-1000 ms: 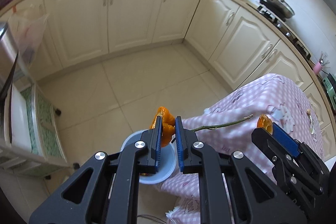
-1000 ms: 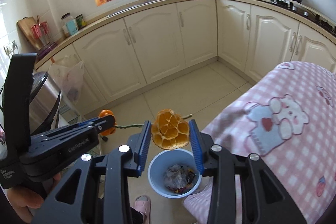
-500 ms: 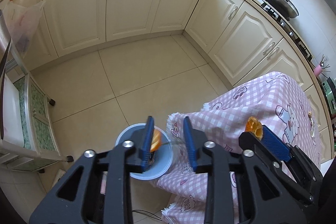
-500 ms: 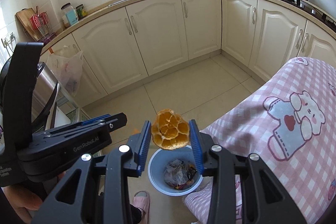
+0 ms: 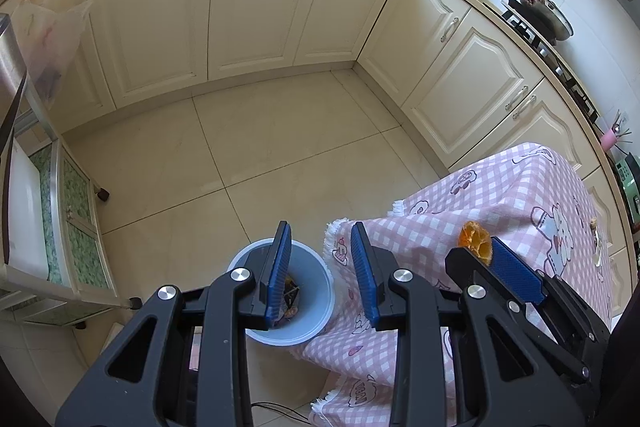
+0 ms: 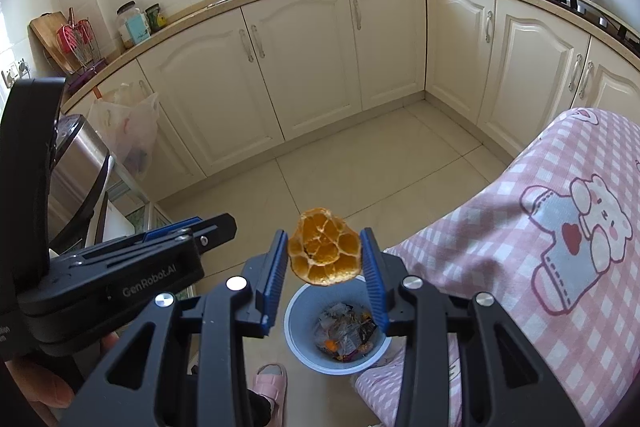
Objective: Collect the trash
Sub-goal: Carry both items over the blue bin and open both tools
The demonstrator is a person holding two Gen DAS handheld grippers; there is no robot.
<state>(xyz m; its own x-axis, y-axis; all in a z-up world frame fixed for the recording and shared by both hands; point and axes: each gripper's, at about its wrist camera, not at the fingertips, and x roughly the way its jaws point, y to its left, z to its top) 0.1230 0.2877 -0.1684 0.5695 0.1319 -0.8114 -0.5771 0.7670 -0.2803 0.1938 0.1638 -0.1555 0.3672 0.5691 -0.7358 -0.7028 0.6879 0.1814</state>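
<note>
Floor [image 5: 280,155]: pale square tiles, running to the cream cabinets.
Bin [image 6: 298,311]: blue, round, standing on the floor just beside the table's corner; wrappers and scraps inside.
Cart [image 5: 60,227]: on castors, at the floor's left edge.
Slipper [image 6: 272,383]: pink, on the floor near the bin.
Table [image 5: 520,195]: draped in pink checked cloth that hangs toward the floor.
</note>
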